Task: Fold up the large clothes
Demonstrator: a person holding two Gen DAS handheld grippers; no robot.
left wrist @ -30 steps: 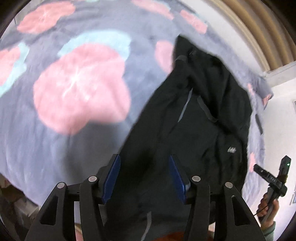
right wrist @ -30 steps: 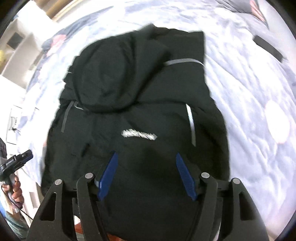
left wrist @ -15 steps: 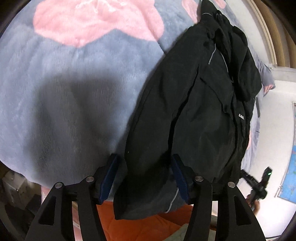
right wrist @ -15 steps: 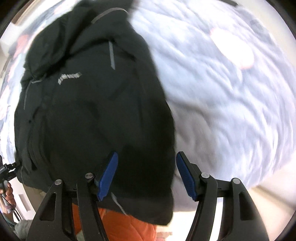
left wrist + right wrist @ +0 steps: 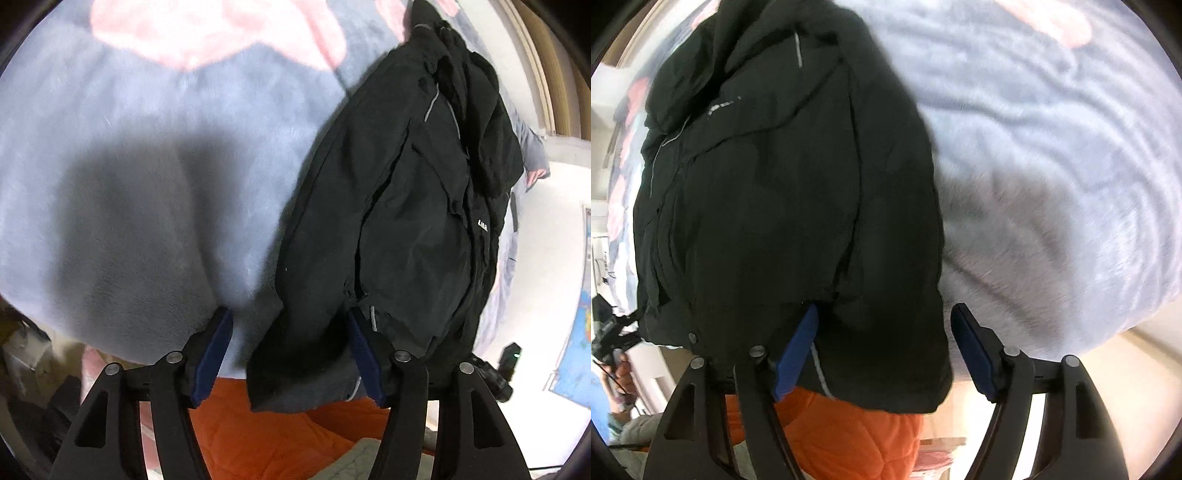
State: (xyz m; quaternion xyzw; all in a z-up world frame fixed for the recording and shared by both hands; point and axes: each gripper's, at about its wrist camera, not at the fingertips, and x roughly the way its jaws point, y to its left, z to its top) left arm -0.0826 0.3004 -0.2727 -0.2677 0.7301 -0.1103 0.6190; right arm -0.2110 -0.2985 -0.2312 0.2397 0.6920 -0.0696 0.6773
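Note:
A black jacket with grey reflective strips lies lengthwise on a grey-blue blanket with pink flowers; its hem hangs over the near bed edge. My left gripper is open, its blue pads straddling the hem's left corner. In the right wrist view the jacket fills the left half. My right gripper is open, its pads on either side of the hem's right corner. Neither gripper has closed on the cloth.
An orange quilted fabric lies below the bed edge, also in the right wrist view. A dark flat object lies on the blanket at far right. A map hangs on the white wall.
Both grippers have dropped from above the jacket's middle down to its hem at the near bed edge. Each open gripper now straddles a hem corner.

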